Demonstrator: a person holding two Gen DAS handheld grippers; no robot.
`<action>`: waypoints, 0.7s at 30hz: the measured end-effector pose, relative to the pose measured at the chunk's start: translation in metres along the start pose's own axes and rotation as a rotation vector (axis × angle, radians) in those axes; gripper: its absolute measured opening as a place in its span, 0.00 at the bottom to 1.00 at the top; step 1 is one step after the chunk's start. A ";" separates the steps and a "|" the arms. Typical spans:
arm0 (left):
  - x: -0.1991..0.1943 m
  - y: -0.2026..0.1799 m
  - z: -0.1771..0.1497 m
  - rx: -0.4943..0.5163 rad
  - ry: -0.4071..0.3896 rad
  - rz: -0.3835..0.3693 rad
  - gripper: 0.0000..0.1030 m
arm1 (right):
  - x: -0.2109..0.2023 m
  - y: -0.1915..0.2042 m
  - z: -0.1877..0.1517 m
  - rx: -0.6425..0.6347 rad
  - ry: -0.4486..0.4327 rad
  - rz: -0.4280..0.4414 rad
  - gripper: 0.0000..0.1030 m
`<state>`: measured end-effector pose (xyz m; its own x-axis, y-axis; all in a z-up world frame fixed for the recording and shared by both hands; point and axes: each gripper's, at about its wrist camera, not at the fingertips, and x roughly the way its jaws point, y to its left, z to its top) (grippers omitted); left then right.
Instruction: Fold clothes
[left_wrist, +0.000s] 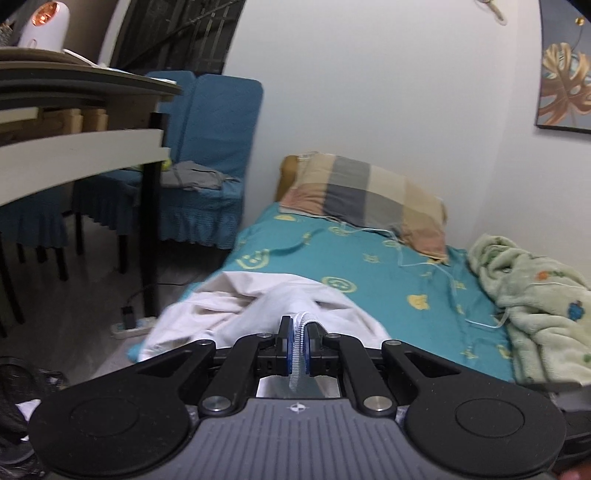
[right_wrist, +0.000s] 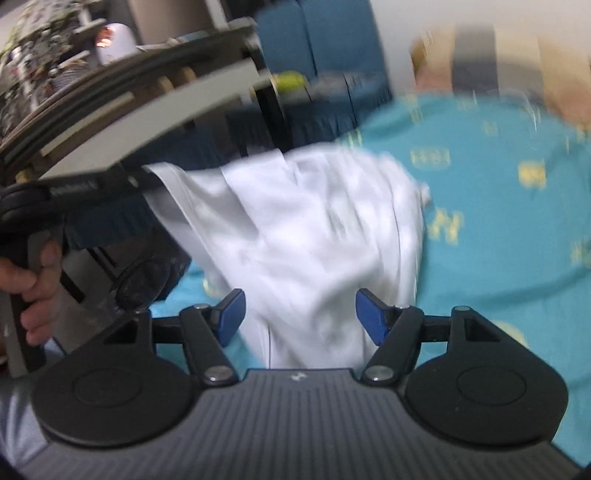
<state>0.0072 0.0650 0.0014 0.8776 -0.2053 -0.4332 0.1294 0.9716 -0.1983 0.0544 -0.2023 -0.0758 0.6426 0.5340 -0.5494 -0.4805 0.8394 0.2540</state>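
With its blue pads pinched together, the left gripper (left_wrist: 300, 341) is clamped on a ribbed white hem of the white garment (left_wrist: 258, 310); cloth bunches up just past the fingertips. Right gripper (right_wrist: 300, 314) is spread wide, nothing between the pads (right_wrist: 232, 310), hovering over the same garment (right_wrist: 314, 236). Right view is heavily motion-blurred. Garment lies crumpled at the near left edge of the bed, on the teal sheet (left_wrist: 388, 269), part of it lifted off toward the left gripper. A hand (right_wrist: 35, 280) grips the left tool's handle at the right view's left edge. Further out: plaid pillow (left_wrist: 369, 199) at the head of the bed, green fleece blanket (left_wrist: 535, 306) at right, blue-covered chair (left_wrist: 210, 162) and table (left_wrist: 81, 110) to the left.
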 end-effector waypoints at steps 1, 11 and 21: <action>0.003 -0.003 -0.001 0.002 0.000 -0.016 0.06 | -0.002 0.004 0.003 -0.030 -0.044 0.011 0.67; 0.002 -0.023 -0.011 0.032 -0.014 -0.126 0.06 | 0.018 0.024 0.017 -0.141 -0.130 0.069 0.60; 0.014 -0.033 -0.020 0.045 0.016 -0.155 0.06 | 0.029 0.031 0.021 -0.138 -0.190 0.044 0.08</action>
<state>0.0064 0.0275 -0.0154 0.8382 -0.3549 -0.4141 0.2839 0.9322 -0.2244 0.0708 -0.1591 -0.0667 0.7136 0.5901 -0.3776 -0.5792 0.8001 0.1559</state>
